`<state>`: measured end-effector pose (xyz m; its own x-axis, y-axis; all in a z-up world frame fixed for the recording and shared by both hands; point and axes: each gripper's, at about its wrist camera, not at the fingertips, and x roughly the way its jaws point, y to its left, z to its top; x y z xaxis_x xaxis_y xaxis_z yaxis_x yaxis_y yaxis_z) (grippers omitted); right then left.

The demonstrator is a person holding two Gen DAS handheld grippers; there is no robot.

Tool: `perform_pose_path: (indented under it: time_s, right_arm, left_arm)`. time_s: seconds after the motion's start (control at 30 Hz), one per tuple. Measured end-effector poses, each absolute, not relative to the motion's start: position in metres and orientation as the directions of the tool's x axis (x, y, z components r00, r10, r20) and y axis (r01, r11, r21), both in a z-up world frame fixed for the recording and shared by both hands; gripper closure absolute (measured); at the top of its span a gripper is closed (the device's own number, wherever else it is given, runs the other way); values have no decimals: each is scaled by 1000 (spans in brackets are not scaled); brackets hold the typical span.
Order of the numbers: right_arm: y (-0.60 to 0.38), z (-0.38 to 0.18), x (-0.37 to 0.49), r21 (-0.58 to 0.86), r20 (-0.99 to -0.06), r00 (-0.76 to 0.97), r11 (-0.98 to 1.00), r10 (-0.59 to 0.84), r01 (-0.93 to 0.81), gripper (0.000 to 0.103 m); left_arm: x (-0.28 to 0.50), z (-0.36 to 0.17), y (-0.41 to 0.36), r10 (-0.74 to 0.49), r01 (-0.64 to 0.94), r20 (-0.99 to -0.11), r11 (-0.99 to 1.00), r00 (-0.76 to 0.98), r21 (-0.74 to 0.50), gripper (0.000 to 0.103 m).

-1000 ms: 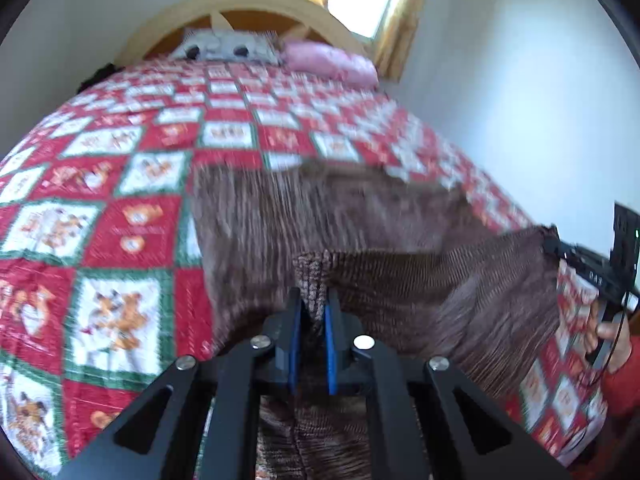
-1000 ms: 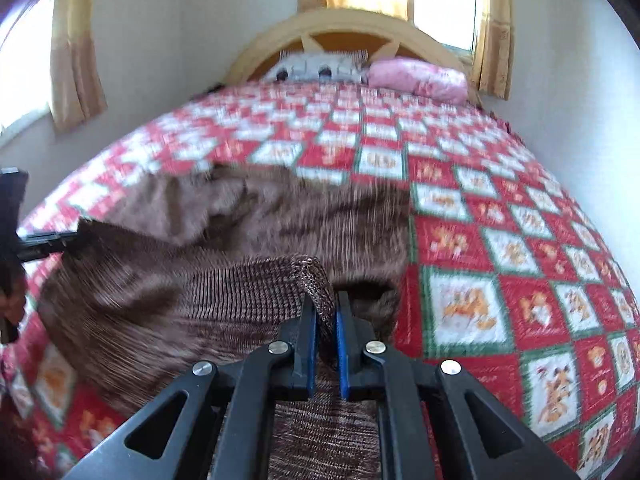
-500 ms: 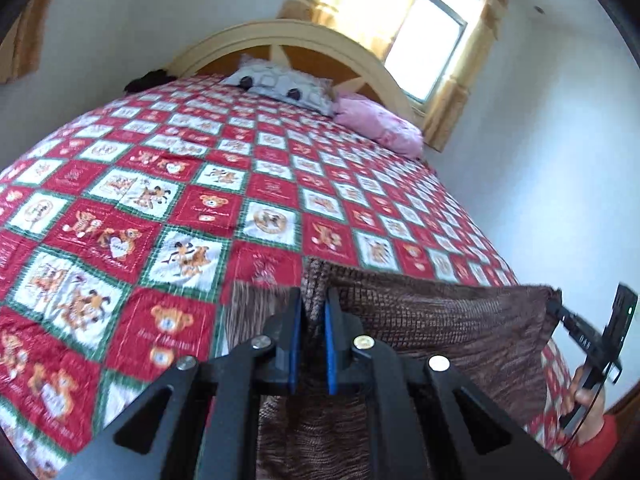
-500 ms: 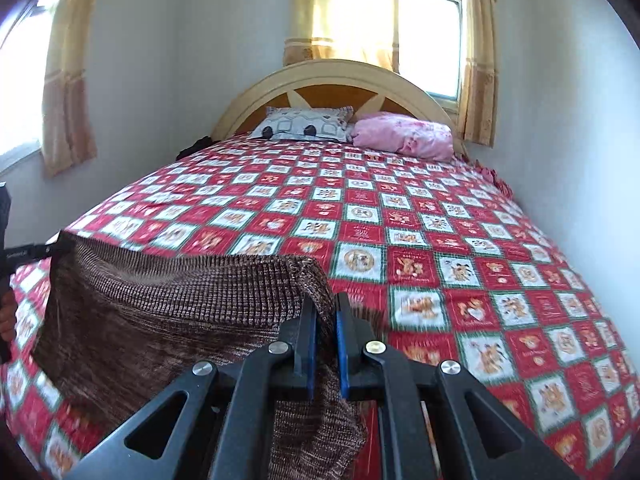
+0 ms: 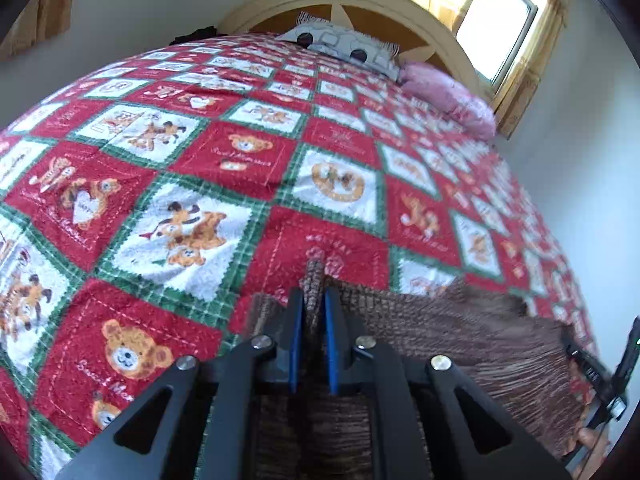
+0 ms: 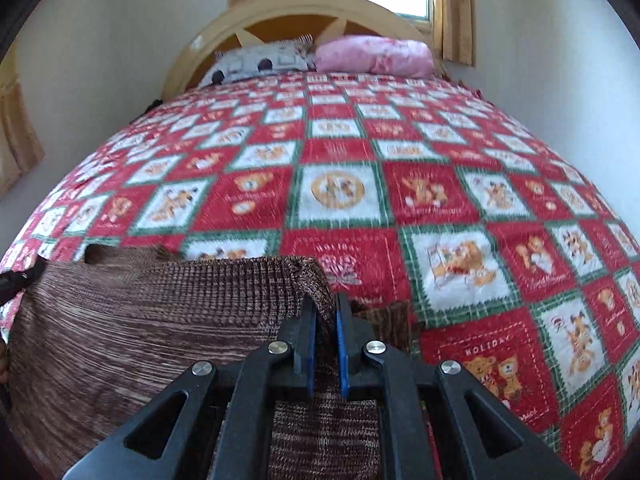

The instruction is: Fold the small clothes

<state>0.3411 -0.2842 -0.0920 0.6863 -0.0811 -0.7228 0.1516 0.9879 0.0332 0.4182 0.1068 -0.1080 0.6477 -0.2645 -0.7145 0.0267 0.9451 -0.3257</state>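
A brown knit garment (image 5: 460,332) hangs stretched between my two grippers above the near end of the bed. My left gripper (image 5: 314,300) is shut on one top corner of it; the cloth bunches up between the blue pads. The other top corner (image 6: 316,276) is pinched in my right gripper (image 6: 325,308), which is shut on it. In the right wrist view the brown knit garment (image 6: 140,320) spreads to the left as a taut sheet. The left gripper's tip (image 6: 16,280) shows at that view's left edge, and the right gripper's body (image 5: 600,376) at the left wrist view's right edge.
The bed carries a red, white and green patchwork quilt (image 5: 192,168) with bear prints (image 6: 452,208). A grey patterned pillow (image 6: 256,64) and a pink pillow (image 6: 372,54) lie against the curved wooden headboard (image 6: 304,4). Walls and curtained windows surround the bed.
Both grippers have carried the garment's top edge forward and down over the quilt. One second ago much cloth lay spread on the bed ahead; now the quilt ahead is bare.
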Motion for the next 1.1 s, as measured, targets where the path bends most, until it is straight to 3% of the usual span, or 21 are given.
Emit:
perform_pose_path:
  time_s: [0.3, 0.53, 0.77, 0.87, 0.97, 1.03, 1.1]
  right_arm:
    - [-284, -99, 344, 36, -734, 674, 986, -84, 162, 95]
    - [-309, -101, 341, 180, -722, 692, 963, -10, 202, 93]
    - [-330, -101, 333, 243, -714, 698, 919, -48, 311, 93]
    - [-330, -87, 327, 171, -713, 684, 908, -154, 382, 93]
    - [-316, -51, 304, 79, -616, 738, 910, -276, 406, 89]
    - [-286, -30, 290, -36, -573, 771, 948, -279, 317, 89]
    - [-258, -27, 282, -90, -595, 775, 976, -212, 198, 90]
  left_arm:
    - [418, -114, 114, -284, 2, -704, 928, 651, -372, 85]
    - [418, -113, 107, -229, -9, -721, 951, 654, -310, 82]
    - [417, -111, 95, -127, -28, -738, 981, 663, -194, 79]
    - [417, -109, 86, -56, -43, -744, 993, 666, -113, 78]
    - [417, -109, 81, -15, -50, -744, 997, 668, -64, 77]
    - [417, -109, 81, -6, -51, -743, 997, 669, -55, 77]
    - [417, -109, 81, -7, -52, -743, 997, 669, -56, 77]
